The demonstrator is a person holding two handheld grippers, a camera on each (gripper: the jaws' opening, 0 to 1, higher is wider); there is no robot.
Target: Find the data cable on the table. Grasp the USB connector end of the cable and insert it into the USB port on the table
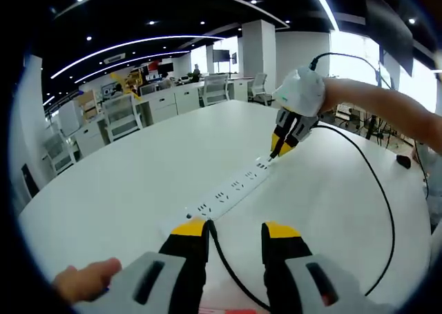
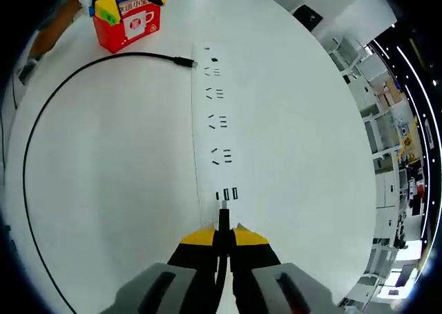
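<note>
A white power strip point(image 1: 228, 188) lies along the middle of the white table point(image 1: 124, 183). My right gripper point(image 2: 223, 232) is shut on the black USB connector point(image 2: 223, 217), whose tip sits at the row of USB ports point(image 2: 226, 193) at the strip's near end; I cannot tell whether it is in. The black cable point(image 2: 41, 121) loops wide over the table, and its other end point(image 2: 183, 62) rests by the strip's far end. In the left gripper view, the right gripper point(image 1: 276, 152) points down at the strip. My left gripper point(image 1: 235, 230) is open, with that cable end point(image 1: 210, 231) lying on the table beside its left jaw.
A red box point(image 2: 128, 25) stands near the strip's far end, under the left gripper. A small black object point(image 1: 404, 161) lies at the table's right edge. Office chairs and desks point(image 1: 124, 114) stand beyond the far edge. A person's hand point(image 1: 86, 279) shows at the lower left.
</note>
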